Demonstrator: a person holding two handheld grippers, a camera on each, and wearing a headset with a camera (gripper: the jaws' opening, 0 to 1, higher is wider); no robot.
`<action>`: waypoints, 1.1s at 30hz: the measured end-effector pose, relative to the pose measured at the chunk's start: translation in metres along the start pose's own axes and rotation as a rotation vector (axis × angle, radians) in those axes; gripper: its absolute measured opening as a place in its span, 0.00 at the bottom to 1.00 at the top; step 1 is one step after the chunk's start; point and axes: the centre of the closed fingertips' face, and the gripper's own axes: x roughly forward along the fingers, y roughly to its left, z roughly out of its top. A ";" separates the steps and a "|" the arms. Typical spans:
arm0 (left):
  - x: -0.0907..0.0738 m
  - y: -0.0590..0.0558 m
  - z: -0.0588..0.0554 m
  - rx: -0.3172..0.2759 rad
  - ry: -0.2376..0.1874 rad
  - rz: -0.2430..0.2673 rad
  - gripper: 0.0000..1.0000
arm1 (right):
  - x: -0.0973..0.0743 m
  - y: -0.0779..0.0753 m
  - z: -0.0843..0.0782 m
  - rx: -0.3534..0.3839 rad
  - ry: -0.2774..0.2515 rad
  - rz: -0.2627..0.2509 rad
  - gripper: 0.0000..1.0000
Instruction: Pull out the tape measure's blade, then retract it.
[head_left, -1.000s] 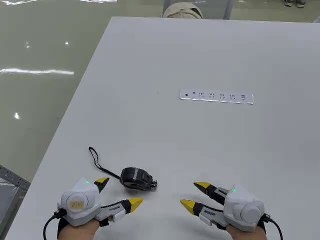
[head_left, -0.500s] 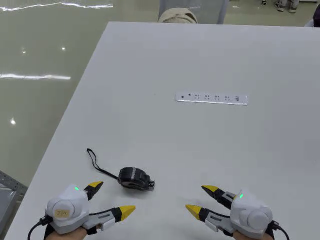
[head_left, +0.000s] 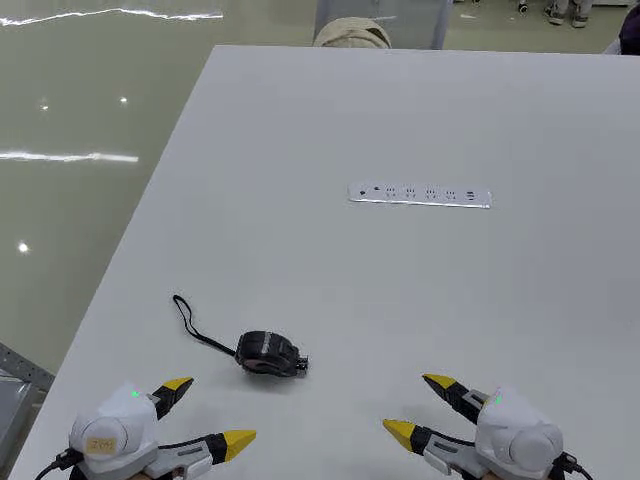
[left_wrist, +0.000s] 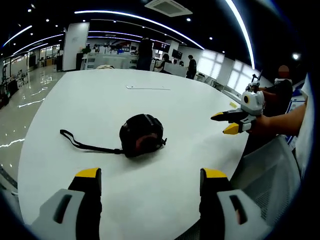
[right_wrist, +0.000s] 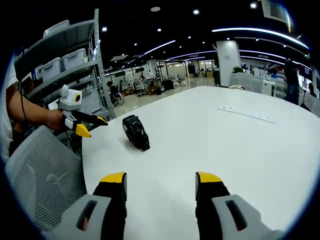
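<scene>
The tape measure (head_left: 268, 354) lies on the white table (head_left: 350, 120), a black case with its blade fully inside. Its black wrist strap (head_left: 195, 325) trails away from the case on the side opposite the hook end.

The left gripper (head_left: 208, 411) hovers just short of the tape measure, on the near side of it. Its 2 yellow-tipped jaws are spread wide, holding nothing and touching nothing. In the left gripper view the case (left_wrist: 142, 135) sits ahead of the gap between the jaws, clear of both tips.

The right gripper (head_left: 416, 405) is off to the hook side of the tape measure, well apart from it. Its 2 jaws are also parted wide and empty.

A white power strip (head_left: 420, 196) lies far beyond the tape measure.
</scene>
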 end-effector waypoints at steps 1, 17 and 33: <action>-0.001 0.000 0.000 -0.003 -0.004 -0.002 0.79 | -0.002 0.001 0.001 0.001 -0.003 -0.001 0.56; -0.024 -0.006 -0.006 -0.024 -0.030 -0.009 0.77 | -0.036 0.003 -0.001 0.023 -0.039 -0.053 0.65; -0.033 -0.002 -0.012 -0.043 -0.048 0.013 0.80 | -0.067 -0.002 -0.007 0.105 -0.096 -0.118 0.77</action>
